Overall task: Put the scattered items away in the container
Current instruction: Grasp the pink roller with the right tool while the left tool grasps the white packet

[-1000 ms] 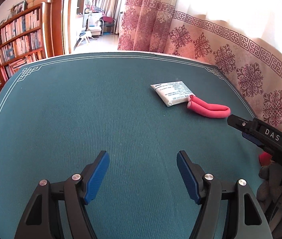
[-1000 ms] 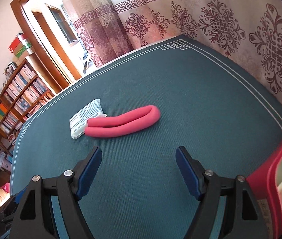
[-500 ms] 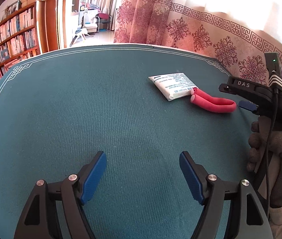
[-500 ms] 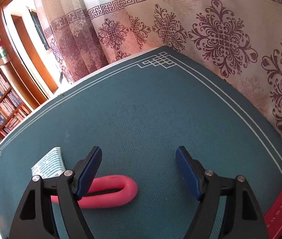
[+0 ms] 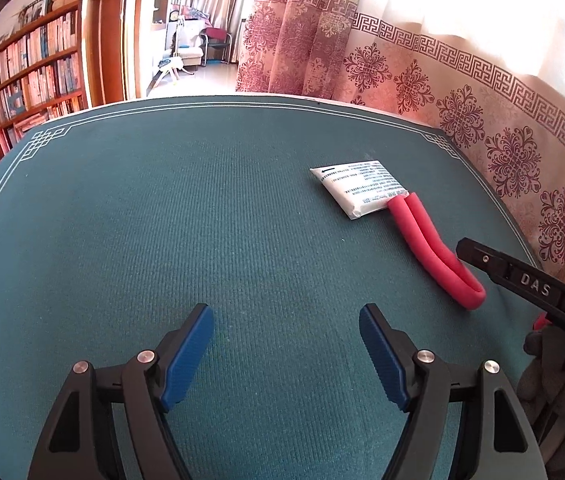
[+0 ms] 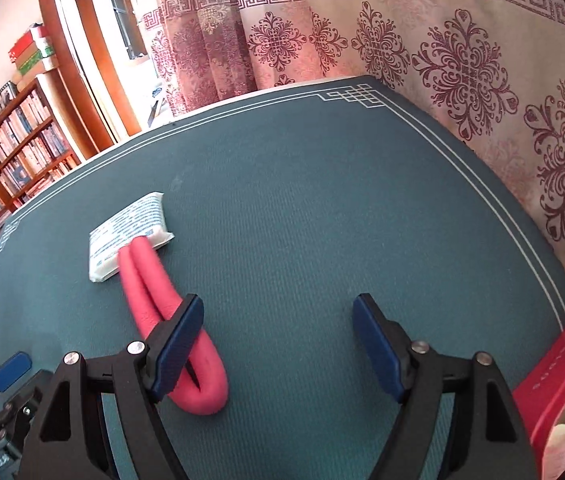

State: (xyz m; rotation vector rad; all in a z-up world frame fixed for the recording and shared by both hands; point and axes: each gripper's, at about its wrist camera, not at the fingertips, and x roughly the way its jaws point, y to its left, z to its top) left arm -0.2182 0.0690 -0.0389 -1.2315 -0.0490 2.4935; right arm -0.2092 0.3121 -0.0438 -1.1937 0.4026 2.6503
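Observation:
A pink foam tube (image 5: 430,248), folded double, lies on the green table mat (image 5: 202,220) with its two ends against a white printed packet (image 5: 362,192). In the right wrist view the tube (image 6: 150,280) runs under the left finger of my right gripper (image 6: 278,312). Its bend sits just inside that finger, and the jaws stand wide open. The packet (image 6: 130,232) lies beyond. My left gripper (image 5: 286,320) is open over bare mat, well to the near left of both items. One finger of my right gripper (image 5: 518,278) shows beside the tube's bend.
A red container (image 6: 558,364) stands at the right edge of the right wrist view. A patterned curtain (image 5: 462,92) hangs close behind the table's far and right edges. A bookshelf (image 5: 22,76) and a doorway are at the left. A gloved hand (image 5: 542,360) holds the right gripper.
The tube's bent end has swung toward the near side while its ends stay at the packet. My right gripper came down beside the bend. The left gripper's jaws widened slightly.

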